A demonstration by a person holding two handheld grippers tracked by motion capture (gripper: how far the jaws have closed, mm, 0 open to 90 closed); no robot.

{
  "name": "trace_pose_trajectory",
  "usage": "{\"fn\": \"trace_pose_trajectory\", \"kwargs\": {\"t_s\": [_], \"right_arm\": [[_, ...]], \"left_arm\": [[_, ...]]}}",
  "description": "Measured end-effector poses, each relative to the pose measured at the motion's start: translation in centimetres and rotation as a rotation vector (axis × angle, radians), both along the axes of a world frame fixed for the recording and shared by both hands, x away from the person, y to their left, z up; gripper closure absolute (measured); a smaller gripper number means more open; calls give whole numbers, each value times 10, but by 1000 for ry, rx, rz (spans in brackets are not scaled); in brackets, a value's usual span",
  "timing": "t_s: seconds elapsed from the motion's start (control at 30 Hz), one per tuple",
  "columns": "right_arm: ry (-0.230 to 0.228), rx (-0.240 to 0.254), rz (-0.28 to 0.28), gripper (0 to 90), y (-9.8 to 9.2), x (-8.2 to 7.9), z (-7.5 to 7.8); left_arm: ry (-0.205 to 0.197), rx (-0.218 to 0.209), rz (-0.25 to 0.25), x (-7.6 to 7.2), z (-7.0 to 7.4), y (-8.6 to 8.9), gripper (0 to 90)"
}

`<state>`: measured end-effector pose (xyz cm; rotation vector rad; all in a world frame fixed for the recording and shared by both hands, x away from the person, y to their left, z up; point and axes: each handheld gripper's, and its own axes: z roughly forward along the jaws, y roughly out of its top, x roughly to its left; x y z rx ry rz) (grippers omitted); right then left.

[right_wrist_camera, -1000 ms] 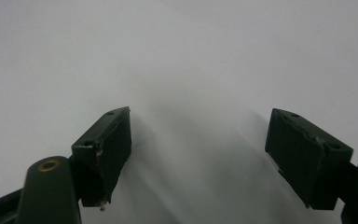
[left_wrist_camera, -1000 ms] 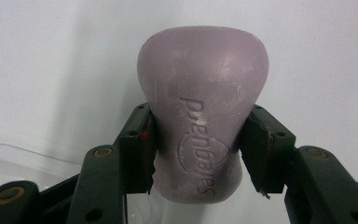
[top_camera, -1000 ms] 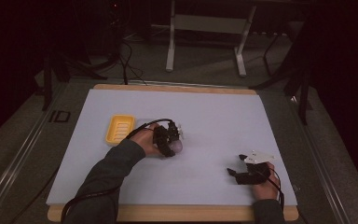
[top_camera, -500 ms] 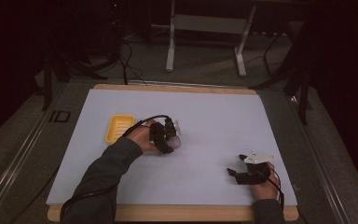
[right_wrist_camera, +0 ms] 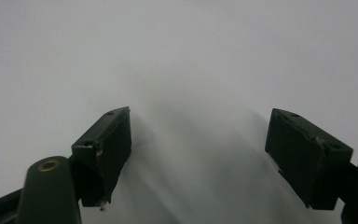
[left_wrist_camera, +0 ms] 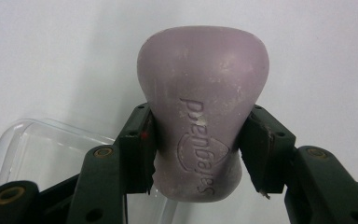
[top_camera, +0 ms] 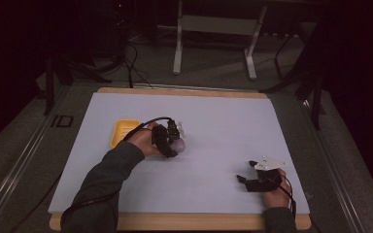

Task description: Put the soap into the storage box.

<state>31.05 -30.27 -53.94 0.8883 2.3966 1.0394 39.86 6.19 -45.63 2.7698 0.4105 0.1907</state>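
My left gripper [left_wrist_camera: 198, 140] is clamped on a lilac bar of soap [left_wrist_camera: 201, 107], one black pad pressed against each of the bar's narrow sides. The bar is waisted, broader at its far end and pinched where the pads bite. Pressed into its face I read raised lettering, upside down from this camera and running from the near end toward the middle: it looks like "Safeguard", curving along the edge of a shield-shaped emblem. The surface is scuffed, with pale flecks.

At about 8 o'clock from the soap in the left gripper view lies a clear plastic tray [left_wrist_camera: 14, 140], its rounded rim showing against the white table top; whether it touches the bar I cannot tell.

From the high view, my left gripper [top_camera: 174, 141] sits a little left of the table's centre with the soap [top_camera: 178, 144] at its tip, and a yellow dish [top_camera: 122, 132] lies just beside my hand [top_camera: 143, 143] at about 10 o'clock. On the dark floor at 9 o'clock from the dish, beyond the table's edge, pale marks read something like "ID" [top_camera: 61, 121].

My right gripper [top_camera: 245, 180] rests near the table's front right corner, at roughly 4 o'clock from the soap and well apart from it. In the right gripper view its jaws [right_wrist_camera: 198, 154] stand wide apart with nothing between them, only the bare white table [right_wrist_camera: 191, 56].
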Motion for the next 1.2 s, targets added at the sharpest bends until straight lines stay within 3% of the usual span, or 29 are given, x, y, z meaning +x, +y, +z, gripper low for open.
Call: {"fn": "trace_pose_trajectory", "kwargs": {"t_s": [1.2], "right_arm": [[0,0,0,221,0,0,0]], "left_arm": [[-8,-3,66,8,9,30,499]]}}
